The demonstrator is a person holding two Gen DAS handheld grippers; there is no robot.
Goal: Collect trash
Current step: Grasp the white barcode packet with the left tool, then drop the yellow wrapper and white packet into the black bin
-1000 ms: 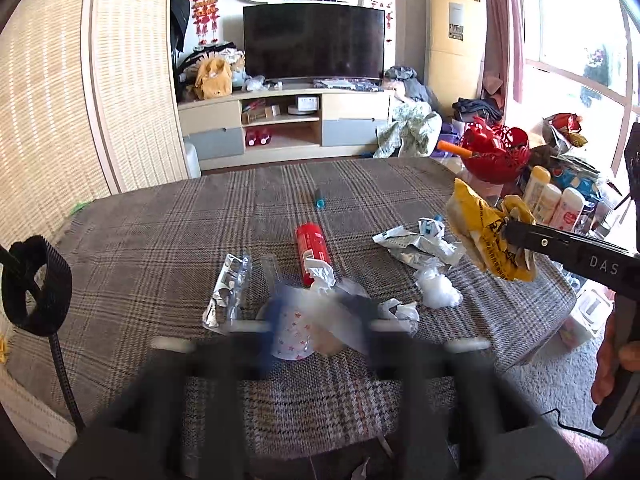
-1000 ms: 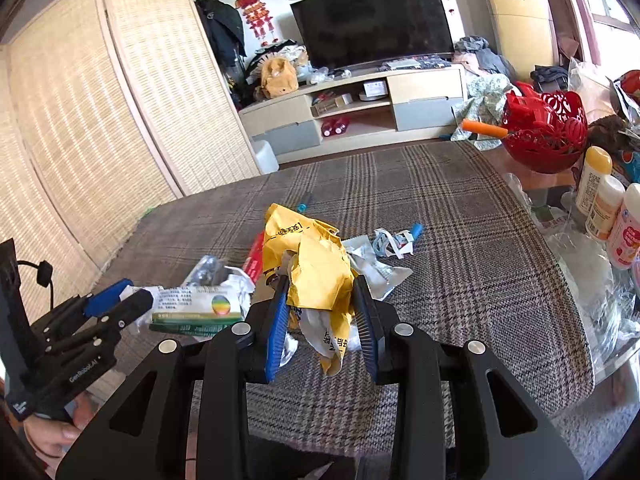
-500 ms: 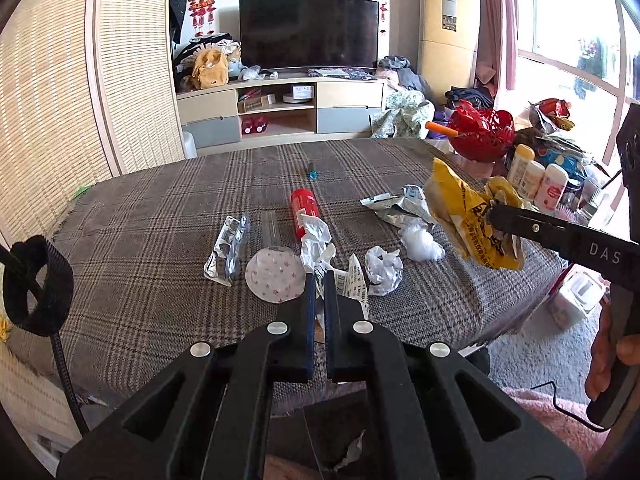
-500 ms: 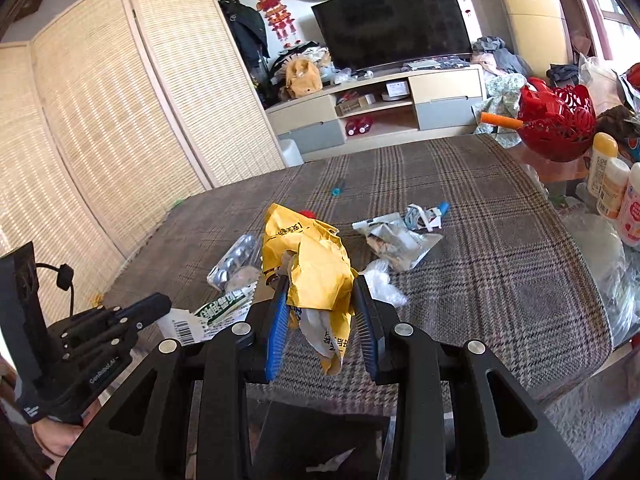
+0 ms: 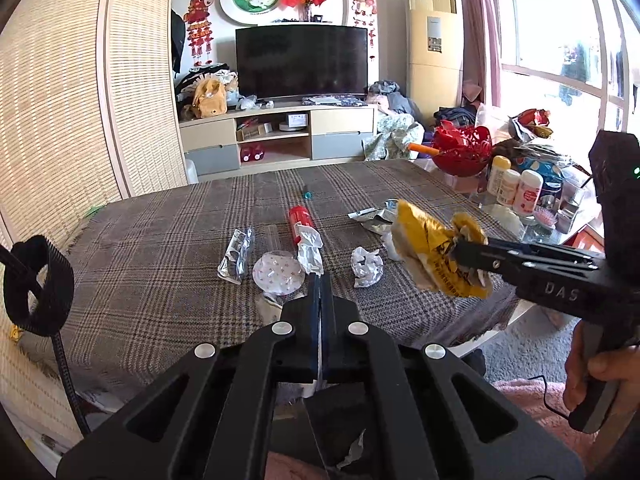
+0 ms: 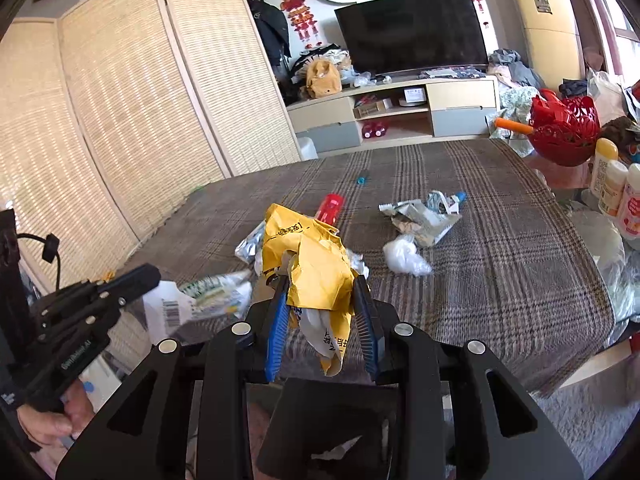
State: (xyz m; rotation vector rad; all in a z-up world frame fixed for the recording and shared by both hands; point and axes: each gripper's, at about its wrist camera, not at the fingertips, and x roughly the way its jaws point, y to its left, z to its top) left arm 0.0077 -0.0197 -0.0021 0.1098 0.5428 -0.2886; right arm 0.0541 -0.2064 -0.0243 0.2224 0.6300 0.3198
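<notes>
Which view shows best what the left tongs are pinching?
Right wrist view: the white barcoded wrapper shows side-on in the left tongs. The left wrist view shows only its thin edge between closed fingers.

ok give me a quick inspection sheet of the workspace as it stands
surface: table under a plaid cloth, littered
job's things: yellow bag and white barcoded wrapper are held; red tube, crumpled paper, foil packet, dotted paper cup, silver wrapper and white wad lie on the cloth
clutter: bottles and red basket beyond the right edge
grippers: left gripper jaws shut on the white barcoded wrapper; right gripper jaws shut on the yellow bag
cables: black cable with a strap loop, at left
surroundings: TV, woven screen
</notes>
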